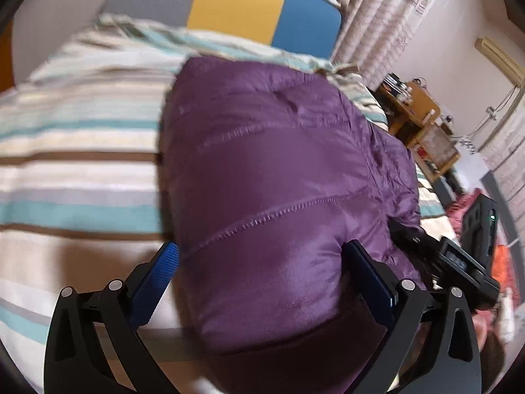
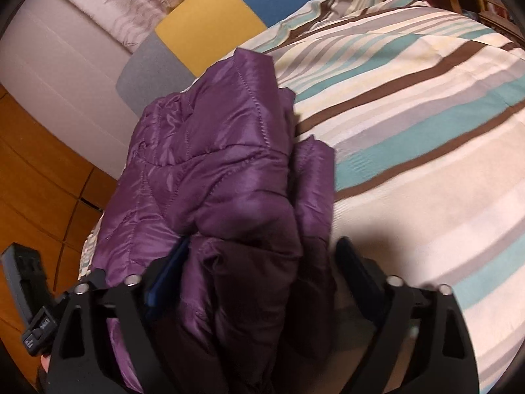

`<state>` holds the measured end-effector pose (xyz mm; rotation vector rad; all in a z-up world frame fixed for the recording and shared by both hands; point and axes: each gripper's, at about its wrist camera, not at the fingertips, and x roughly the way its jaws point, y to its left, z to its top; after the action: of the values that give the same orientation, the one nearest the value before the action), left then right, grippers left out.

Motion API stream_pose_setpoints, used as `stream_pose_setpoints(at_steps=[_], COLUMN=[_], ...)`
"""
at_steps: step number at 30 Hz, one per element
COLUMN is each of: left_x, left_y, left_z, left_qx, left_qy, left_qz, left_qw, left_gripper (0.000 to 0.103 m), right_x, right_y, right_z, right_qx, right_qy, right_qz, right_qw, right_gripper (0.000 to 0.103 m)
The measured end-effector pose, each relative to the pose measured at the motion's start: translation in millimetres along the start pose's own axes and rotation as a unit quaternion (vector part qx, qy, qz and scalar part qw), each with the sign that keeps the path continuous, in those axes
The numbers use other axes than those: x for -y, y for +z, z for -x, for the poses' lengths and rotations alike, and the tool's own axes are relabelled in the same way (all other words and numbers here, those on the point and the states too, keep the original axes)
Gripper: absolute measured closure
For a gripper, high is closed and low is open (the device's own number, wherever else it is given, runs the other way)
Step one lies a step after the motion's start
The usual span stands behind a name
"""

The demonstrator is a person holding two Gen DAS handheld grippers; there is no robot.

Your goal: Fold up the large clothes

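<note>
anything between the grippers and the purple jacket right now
Nothing visible. The purple jacket on the striped bedding already bulges between the fingers of both the left gripper and the right gripper, whose jaws stand wide around its near edge. No other object lies in either gap.

A bed with a striped cover (image 1: 82, 151) carries a folded purple quilted jacket (image 1: 279, 180) lying toward its three o'clock edge.
</note>
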<state>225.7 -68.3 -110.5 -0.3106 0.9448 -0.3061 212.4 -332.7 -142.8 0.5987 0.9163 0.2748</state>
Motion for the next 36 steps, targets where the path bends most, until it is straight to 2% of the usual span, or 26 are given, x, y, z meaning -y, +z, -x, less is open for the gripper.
stream_pose_setpoints(at_steps=[4, 6, 11, 12, 17, 26, 30, 36], left_x=[-5, 1, 20, 23, 30, 32, 22, -13], left_y=[-6, -7, -6, -7, -5, -6, -15, -24], left_z=[-8, -9, 3, 6, 18, 56, 76, 110], left_qx=[-0.011, -0.013, -0.003, 0.002, 0.023, 0.076, 0.103, 0.134], left_qy=[-0.016, -0.009, 0.006, 0.008, 0.019, 0.036, 0.042, 0.066], left_qz=[0.034, 0.020, -0.018, -0.026, -0.049, -0.080, -0.074, -0.038], left_qw=[0.9992, 0.9997, 0.9998, 0.9996, 0.9983, 0.9932, 0.9911, 0.9881], left_gripper=[0.003, 0.006, 0.027, 0.029, 0.035, 0.040, 0.040, 0.040], right_x=[0, 1, -2, -3, -12, -42, -67, -119], right_y=[4, 3, 2, 1, -5, -17, -21, -23], right_z=[-7, -8, -1, 1, 12, 17, 15, -9], right_qx=[-0.007, -0.009, 0.004, 0.007, 0.021, 0.024, 0.023, 0.008], right_qy=[0.019, 0.031, 0.050, 0.054, 0.074, 0.111, 0.125, 0.145], right_qz=[-0.013, -0.018, -0.006, -0.008, 0.001, 0.030, 0.052, 0.096], right_qw=[1.000, 0.999, 0.999, 0.998, 0.997, 0.993, 0.991, 0.985], right_gripper=[0.035, 0.040, 0.052, 0.054, 0.055, 0.056, 0.056, 0.056])
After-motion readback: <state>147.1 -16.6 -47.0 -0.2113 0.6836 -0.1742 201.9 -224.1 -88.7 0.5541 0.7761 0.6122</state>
